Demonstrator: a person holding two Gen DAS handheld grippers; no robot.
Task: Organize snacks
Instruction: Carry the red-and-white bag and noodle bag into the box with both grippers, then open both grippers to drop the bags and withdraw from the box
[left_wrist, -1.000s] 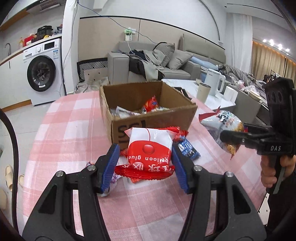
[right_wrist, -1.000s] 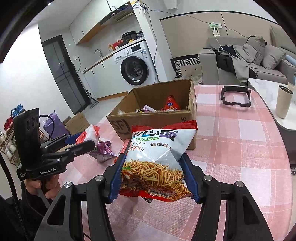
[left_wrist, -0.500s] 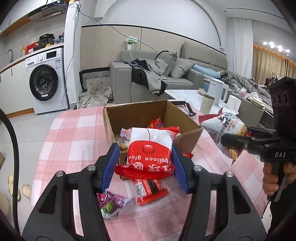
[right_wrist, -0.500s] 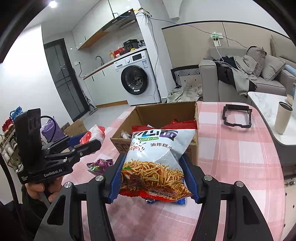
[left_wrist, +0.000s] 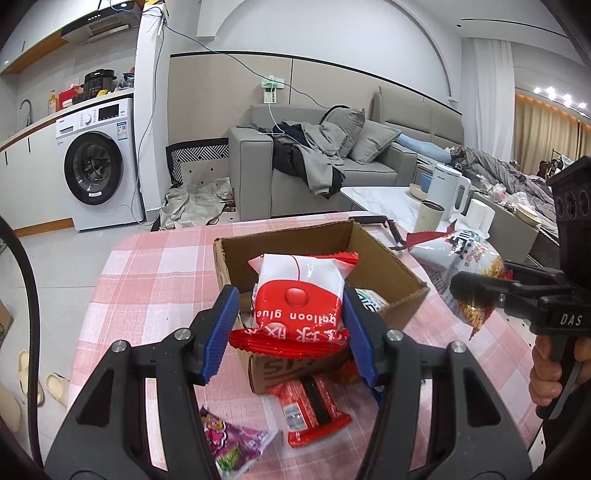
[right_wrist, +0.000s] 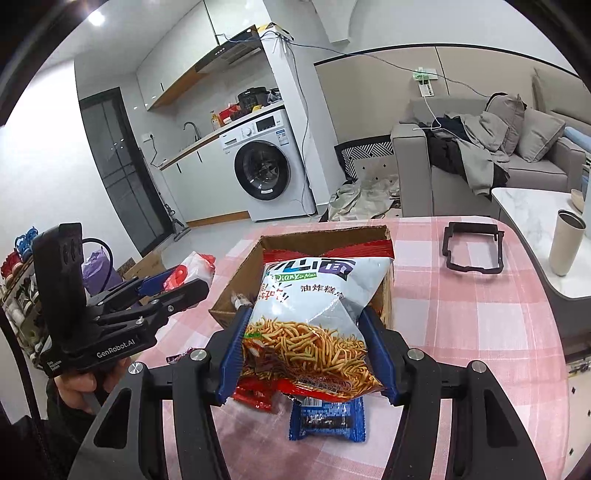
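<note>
grippers pinch red-white packet (left_wrist: 295, 299) and noodle bag (right_wrist: 314, 314), hiding box (left_wrist: 388, 273) contents.

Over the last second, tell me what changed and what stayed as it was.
Both hands lifted and carried their packets toward the cardboard box. The red and white packet in the left gripper now hangs over the box's near wall; the noodle snack bag in the right gripper has come up to the box. Both grips are unchanged. The box and the loose snacks on the table stayed put.
</note>
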